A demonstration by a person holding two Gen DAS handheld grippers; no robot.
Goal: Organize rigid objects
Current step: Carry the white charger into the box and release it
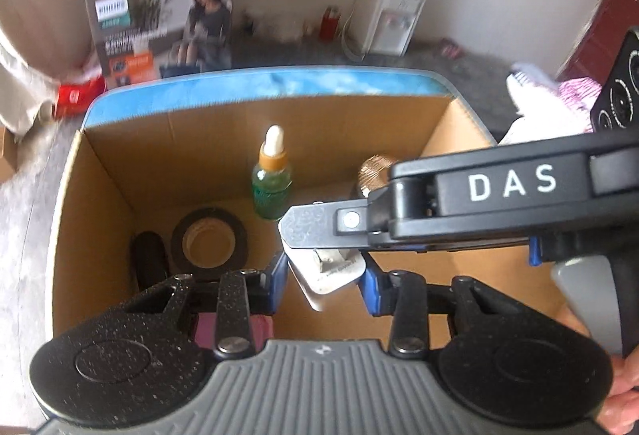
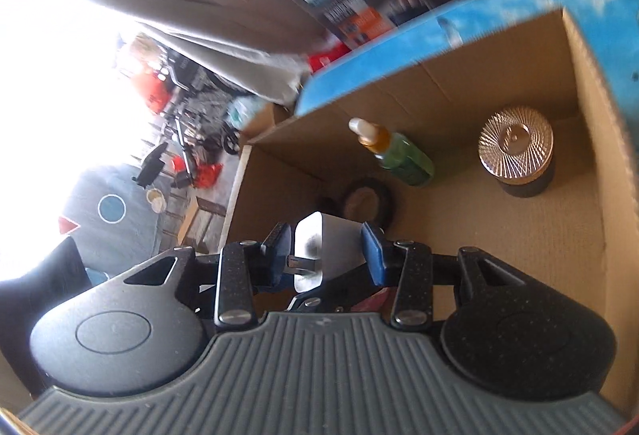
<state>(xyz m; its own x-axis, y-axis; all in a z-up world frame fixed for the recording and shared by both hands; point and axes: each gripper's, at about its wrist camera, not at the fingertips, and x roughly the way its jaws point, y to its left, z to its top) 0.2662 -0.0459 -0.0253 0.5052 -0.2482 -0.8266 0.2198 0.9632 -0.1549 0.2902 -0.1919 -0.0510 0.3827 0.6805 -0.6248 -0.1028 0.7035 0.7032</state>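
Left wrist: both grippers [image 1: 324, 269] [image 2: 328, 255] pinch one white charger [image 1: 333, 277] above the roomy box's [image 1: 199, 139] rim.

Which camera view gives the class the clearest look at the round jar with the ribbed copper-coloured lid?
The right wrist view: the round jar with the ribbed copper-coloured lid stands unobstructed in the cardboard box, lid top and dark base visible. In the left wrist view the right gripper hides all but a sliver of lid.
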